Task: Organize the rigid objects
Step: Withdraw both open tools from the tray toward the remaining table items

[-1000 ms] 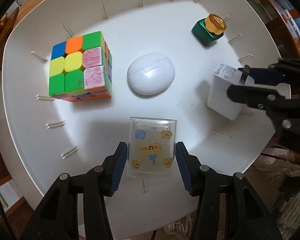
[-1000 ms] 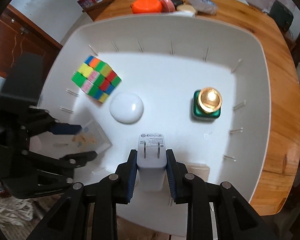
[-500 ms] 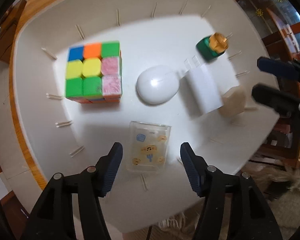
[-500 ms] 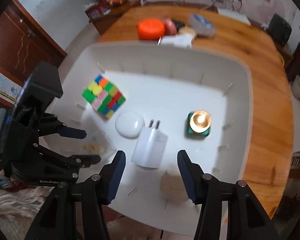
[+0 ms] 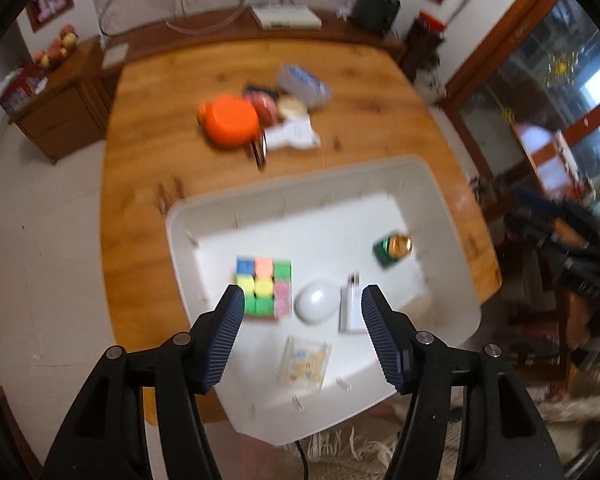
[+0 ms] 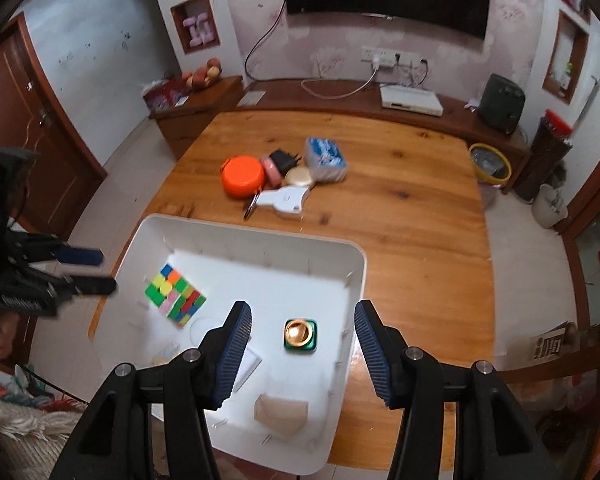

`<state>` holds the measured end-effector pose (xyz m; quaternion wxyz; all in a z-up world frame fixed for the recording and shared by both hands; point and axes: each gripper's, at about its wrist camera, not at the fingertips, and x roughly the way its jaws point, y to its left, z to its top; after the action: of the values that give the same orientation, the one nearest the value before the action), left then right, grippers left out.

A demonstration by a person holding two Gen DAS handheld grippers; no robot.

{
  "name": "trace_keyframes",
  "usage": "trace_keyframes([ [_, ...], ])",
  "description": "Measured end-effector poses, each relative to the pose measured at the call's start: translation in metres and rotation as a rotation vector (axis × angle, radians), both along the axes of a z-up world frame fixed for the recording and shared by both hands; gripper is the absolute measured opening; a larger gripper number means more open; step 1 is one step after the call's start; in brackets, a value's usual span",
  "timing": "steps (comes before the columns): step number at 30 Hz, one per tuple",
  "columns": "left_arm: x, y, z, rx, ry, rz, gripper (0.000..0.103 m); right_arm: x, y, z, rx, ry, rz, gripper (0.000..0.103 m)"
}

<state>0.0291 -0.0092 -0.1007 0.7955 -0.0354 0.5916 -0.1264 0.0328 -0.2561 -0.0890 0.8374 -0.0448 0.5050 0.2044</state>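
A white tray (image 5: 204, 240) (image 6: 356, 280) on the wooden table holds a colourful puzzle cube (image 5: 264, 286) (image 6: 175, 294), a white earbud case (image 5: 317, 308), a white plug charger (image 5: 351, 310), a clear sticker box (image 5: 303, 362), a green bottle with a gold cap (image 5: 394, 251) (image 6: 299, 334) and a beige piece (image 6: 281, 414). My left gripper (image 5: 302, 306) is open and empty, high above the tray. My right gripper (image 6: 303, 322) is open and empty, high above the tray's near side.
Beyond the tray on the wooden table (image 6: 400, 216) lie an orange round container (image 6: 242, 176), a black adapter (image 6: 282, 159), a blue-white packet (image 6: 326, 159), a gold round tin (image 6: 299, 177) and a white flat piece (image 6: 286, 199). A shaggy rug (image 5: 572, 404) lies below.
Both grippers let go, opened wide and pulled up and back from the tray. The sticker box and the charger now lie free in the tray. The view now takes in the whole table.
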Motion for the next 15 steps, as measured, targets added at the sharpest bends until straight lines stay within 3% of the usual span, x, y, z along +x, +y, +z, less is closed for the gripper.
trace_keyframes([
  [5, 0.016, -0.004, 0.022, 0.000, -0.079, 0.016, 0.068, -0.001, 0.009, 0.010, 0.022, -0.029, 0.014, 0.055],
  [15, 0.023, -0.025, 0.039, 0.044, -0.143, -0.037, 0.068, -0.006, 0.031, 0.020, 0.036, -0.057, 0.070, 0.055],
])
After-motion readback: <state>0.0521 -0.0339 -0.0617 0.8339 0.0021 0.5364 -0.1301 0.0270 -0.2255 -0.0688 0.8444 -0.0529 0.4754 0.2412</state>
